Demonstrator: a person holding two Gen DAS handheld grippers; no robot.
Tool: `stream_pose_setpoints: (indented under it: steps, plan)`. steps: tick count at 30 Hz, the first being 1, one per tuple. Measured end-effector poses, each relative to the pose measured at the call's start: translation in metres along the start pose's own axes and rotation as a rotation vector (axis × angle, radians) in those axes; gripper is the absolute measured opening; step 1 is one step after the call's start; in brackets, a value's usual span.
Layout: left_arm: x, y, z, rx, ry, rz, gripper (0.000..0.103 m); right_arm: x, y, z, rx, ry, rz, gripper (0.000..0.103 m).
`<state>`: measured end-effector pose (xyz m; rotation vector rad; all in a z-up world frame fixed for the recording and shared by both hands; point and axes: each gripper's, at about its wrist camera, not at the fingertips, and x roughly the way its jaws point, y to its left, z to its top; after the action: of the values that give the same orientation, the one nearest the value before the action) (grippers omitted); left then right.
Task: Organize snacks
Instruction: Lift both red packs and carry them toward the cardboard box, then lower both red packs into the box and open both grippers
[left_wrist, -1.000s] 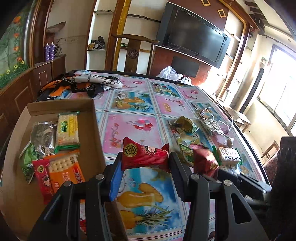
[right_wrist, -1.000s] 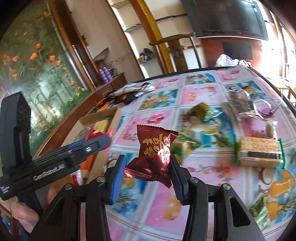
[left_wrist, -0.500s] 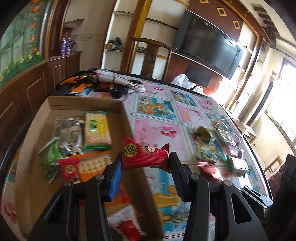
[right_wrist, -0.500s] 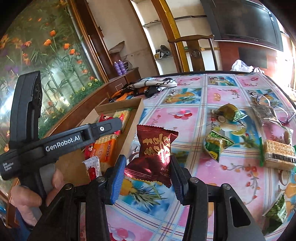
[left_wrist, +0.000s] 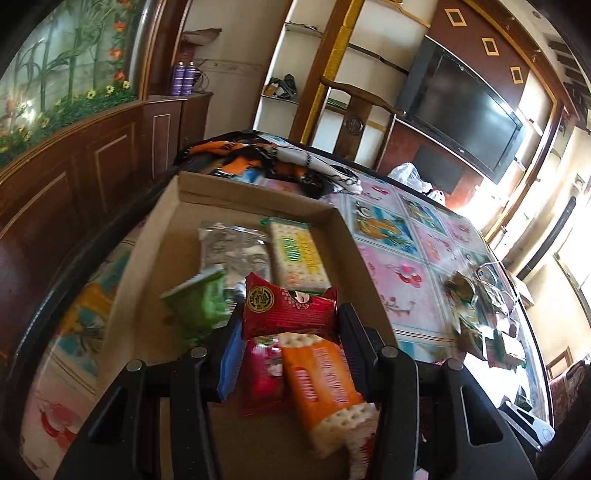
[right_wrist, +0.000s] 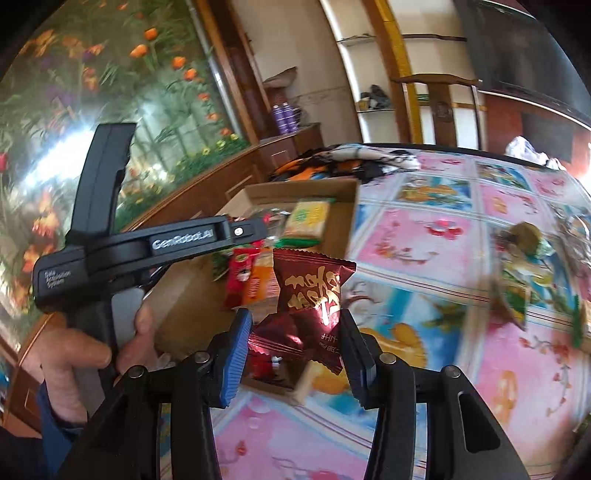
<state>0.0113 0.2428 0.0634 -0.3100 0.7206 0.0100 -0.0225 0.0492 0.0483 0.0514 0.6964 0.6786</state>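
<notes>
While the left claw (left_wrist: 290, 341) pinches a red snack packet (left_wrist: 290, 312) above the open cardboard box (left_wrist: 343, 236), the right claw (right_wrist: 295, 354) pinches a dark red foil packet (right_wrist: 312, 295) over the box's near corner. Inside the box lie a cracker pack (left_wrist: 297, 256), a silver pouch (left_wrist: 231, 251), a green packet (left_wrist: 199, 299) and an orange biscuit pack (left_wrist: 325, 384). More snacks (right_wrist: 517, 273) sit loose on the patterned table (right_wrist: 424, 236).

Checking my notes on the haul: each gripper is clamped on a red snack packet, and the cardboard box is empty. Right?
Not quite: the cardboard box already holds several snacks, as the left wrist view shows. The left gripper and right gripper do each clamp a red packet.
</notes>
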Motion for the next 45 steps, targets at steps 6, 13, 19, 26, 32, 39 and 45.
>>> stream_pose_setpoints:
  steps: [6,13,19,26,32,39,45]
  plan:
    - [0.005,0.012,-0.001,-0.015,0.025,0.034,0.047,0.017,0.013,0.002,-0.028,0.025,0.035,0.051]
    - [0.004,0.021,-0.004,-0.02,0.025,0.056,0.047,0.035,0.027,0.004,-0.053,0.049,0.058,0.051]
    - [0.004,0.022,-0.004,-0.018,0.026,0.043,0.047,0.041,0.032,0.003,-0.088,0.058,0.057,0.051]
    - [0.004,0.02,-0.003,-0.02,0.025,0.035,0.047,0.042,0.039,-0.001,-0.125,0.061,0.069,0.052]
    - [0.004,0.018,-0.003,-0.015,0.018,0.035,0.048,0.042,0.04,-0.002,-0.131,0.06,0.069,0.053]
    - [0.004,0.018,-0.003,-0.013,0.015,0.037,0.048,0.042,0.04,-0.002,-0.136,0.057,0.067,0.053]
    - [0.0,0.018,-0.002,-0.014,0.004,0.035,0.049,0.041,0.042,-0.002,-0.143,0.057,0.071,0.053]
